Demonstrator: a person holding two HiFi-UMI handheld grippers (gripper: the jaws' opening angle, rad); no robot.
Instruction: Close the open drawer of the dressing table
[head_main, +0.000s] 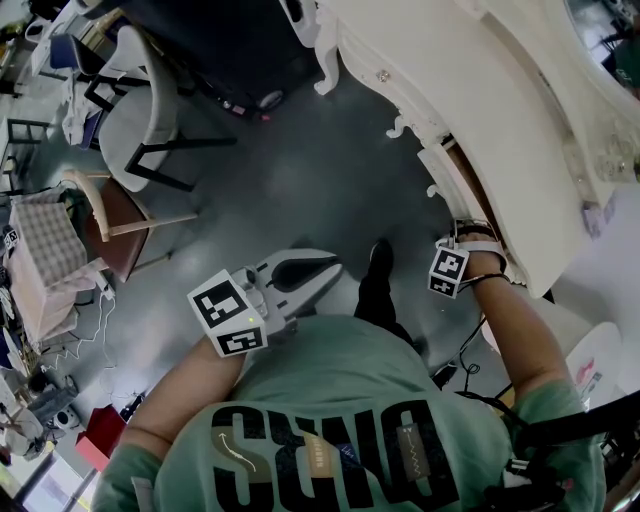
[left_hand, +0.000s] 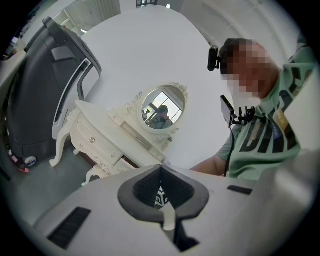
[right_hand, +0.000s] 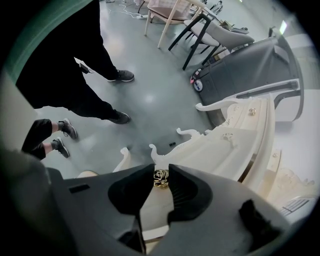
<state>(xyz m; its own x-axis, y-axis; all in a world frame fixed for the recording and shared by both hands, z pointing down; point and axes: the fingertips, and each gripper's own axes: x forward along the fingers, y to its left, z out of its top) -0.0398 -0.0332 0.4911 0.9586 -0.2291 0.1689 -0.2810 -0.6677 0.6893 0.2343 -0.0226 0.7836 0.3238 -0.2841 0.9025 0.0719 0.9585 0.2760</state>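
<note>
The white carved dressing table (head_main: 480, 90) stands at the upper right of the head view, with one drawer (head_main: 450, 180) pulled out so its brown inside shows. In the right gripper view my right gripper (right_hand: 161, 176) points down at that drawer's front, and its dark pads (right_hand: 137, 187) sit against both sides of the gold rose-shaped knob (right_hand: 161, 178). Its marker cube (head_main: 449, 271) shows beside the drawer. My left gripper (head_main: 335, 262) hangs level over the floor, away from the table, tips together and holding nothing. The oval mirror (left_hand: 162, 108) tops the table.
Grey chairs (head_main: 140, 120) and a wooden chair (head_main: 115, 225) stand on the floor at the left. A large dark machine (left_hand: 40, 95) is next to the table's far end. Another person's legs and shoes (right_hand: 120, 75) are nearby. My own foot (head_main: 380, 255) is near the drawer.
</note>
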